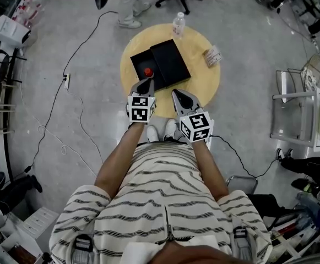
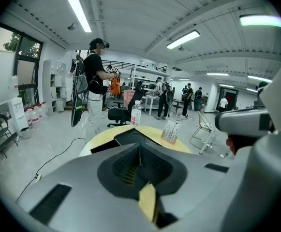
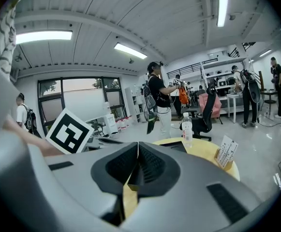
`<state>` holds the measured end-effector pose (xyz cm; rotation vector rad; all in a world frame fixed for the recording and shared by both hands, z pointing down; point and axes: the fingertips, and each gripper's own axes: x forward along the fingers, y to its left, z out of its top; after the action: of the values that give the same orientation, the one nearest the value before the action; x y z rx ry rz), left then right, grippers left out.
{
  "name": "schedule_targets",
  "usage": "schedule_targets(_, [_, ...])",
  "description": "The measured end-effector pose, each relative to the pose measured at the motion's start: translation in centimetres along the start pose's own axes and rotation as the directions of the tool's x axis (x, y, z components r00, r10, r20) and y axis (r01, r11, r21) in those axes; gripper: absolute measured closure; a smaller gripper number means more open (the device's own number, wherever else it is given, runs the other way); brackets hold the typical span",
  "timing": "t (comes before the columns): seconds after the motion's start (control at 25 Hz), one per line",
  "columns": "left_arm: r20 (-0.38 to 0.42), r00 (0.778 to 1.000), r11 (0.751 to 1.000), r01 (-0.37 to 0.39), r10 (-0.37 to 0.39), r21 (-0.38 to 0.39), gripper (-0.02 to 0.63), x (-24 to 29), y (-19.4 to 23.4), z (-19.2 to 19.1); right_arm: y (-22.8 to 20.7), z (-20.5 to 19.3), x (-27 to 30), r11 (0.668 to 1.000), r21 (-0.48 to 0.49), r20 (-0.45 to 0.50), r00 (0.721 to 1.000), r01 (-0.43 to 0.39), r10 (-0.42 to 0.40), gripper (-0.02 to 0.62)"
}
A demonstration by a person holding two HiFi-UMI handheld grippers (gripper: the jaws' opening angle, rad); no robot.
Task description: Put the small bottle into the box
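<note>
Just beyond left tool (image 1: 145, 83), small bottle (image 1: 147, 71)

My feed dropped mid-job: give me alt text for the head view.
Seen from above, an open black box sits on a round yellow table with a small red-capped bottle inside it. The left gripper and right gripper hover shut and empty at the table's near edge.

Bright ceiling tubes (image 2: 80, 13), fisheye edges (black corners), soft shadows

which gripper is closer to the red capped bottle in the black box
Left. The left gripper is just short of the red capped bottle; the right gripper sits further off, to its lower right in the head view.
</note>
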<state>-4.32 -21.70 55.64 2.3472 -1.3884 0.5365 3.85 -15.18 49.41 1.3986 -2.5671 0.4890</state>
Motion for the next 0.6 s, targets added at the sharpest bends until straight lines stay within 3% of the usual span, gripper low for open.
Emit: schedule_targets(0.6, [0.051,0.998,0.999,0.036,-0.038,0.039,0.583,-2.7,-1.9,1.0,-0.8,0.8,0.0,1.0,0.012,0.03,1.0,-0.004,0.004,0.575])
